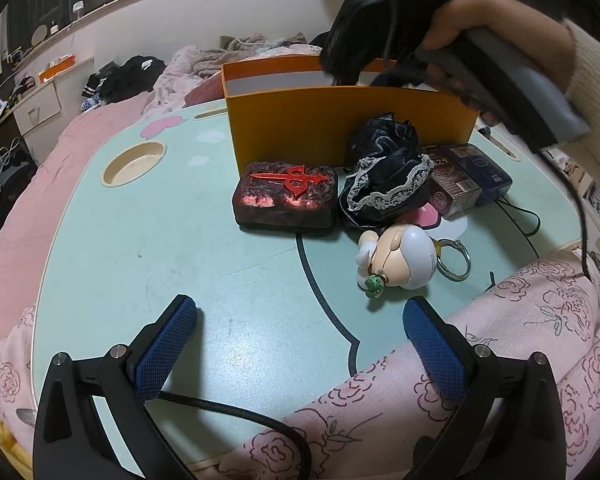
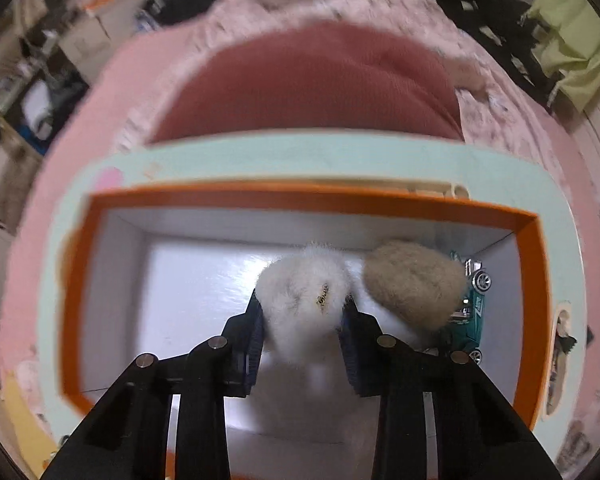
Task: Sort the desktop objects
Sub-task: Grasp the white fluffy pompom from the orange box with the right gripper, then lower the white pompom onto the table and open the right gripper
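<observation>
White fluffy pompom sits clamped in the right hand-held gripper inside the orange box on the bench, beside a tan pompom, while the left hand-held gripper stands wide and empty.

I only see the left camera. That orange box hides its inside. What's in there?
Observer: A little green toy car sits against the right wall of the orange box.
Operator: Anything fluffy?
Observer: Yes, a white pom-pom with a tan pom-pom touching it.
Operator: Is the right gripper holding something?
Observer: Its pads squeeze the white pom-pom, over the box's white floor.
</observation>
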Demonstrator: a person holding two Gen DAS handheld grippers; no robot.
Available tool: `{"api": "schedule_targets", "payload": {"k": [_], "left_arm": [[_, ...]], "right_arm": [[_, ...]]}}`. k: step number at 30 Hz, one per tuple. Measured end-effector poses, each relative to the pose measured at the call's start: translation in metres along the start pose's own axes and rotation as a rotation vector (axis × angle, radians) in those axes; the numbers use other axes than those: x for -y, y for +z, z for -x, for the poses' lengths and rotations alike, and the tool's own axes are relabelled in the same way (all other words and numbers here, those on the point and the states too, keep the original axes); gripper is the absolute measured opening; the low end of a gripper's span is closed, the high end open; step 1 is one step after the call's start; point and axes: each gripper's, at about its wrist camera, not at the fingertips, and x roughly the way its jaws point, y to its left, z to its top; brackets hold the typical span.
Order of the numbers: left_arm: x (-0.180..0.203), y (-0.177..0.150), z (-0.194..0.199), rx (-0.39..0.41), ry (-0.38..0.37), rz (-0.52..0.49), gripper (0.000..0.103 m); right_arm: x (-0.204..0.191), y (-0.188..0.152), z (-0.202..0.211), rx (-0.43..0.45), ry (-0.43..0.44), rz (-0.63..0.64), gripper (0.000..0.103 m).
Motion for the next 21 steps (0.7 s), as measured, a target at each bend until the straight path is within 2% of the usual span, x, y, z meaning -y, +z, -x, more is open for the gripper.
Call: {"api": "schedule_targets", "payload": {"k": [4, 6, 9, 12, 14, 16, 19, 21], "left_arm": [[0.000, 0.000, 0.000, 0.000, 0.000, 0.000, 0.103], [0.000, 0.000, 0.000, 0.000, 0.000, 0.001, 0.103], [0.000, 0.000, 0.000, 0.000, 0.000, 0.000, 0.103], [0.000, -0.001, 0.000, 0.000, 0.001, 0.000, 0.103], [0.000, -0.001, 0.000, 0.000, 0.002, 0.000, 0.103], [0.000, -0.001, 0.000, 0.000, 0.001, 0.000, 0.103], [0.001, -0.001, 0.000, 0.001, 0.001, 0.000, 0.103], [0.001, -0.001, 0.000, 0.001, 0.001, 0.001, 0.103]], "right_arm": [[-0.007, -0.024, 0.067, 0.140, 0.126, 0.078, 0.033], [-0.009, -0.055, 0.101, 0.189, 0.188, 0.134, 0.033], [-0.012, -0.105, 0.123, 0.207, 0.210, 0.205, 0.033], [-0.008, -0.151, 0.110, 0.134, 0.225, 0.258, 0.033], [-0.008, -0.175, 0.089, 0.089, 0.179, 0.294, 0.033], [-0.006, -0.182, 0.072, 0.072, 0.157, 0.303, 0.033], [-0.001, -0.175, 0.054, 0.077, 0.151, 0.283, 0.034], [0.005, -0.175, 0.051, 0.092, 0.142, 0.276, 0.040]]}}
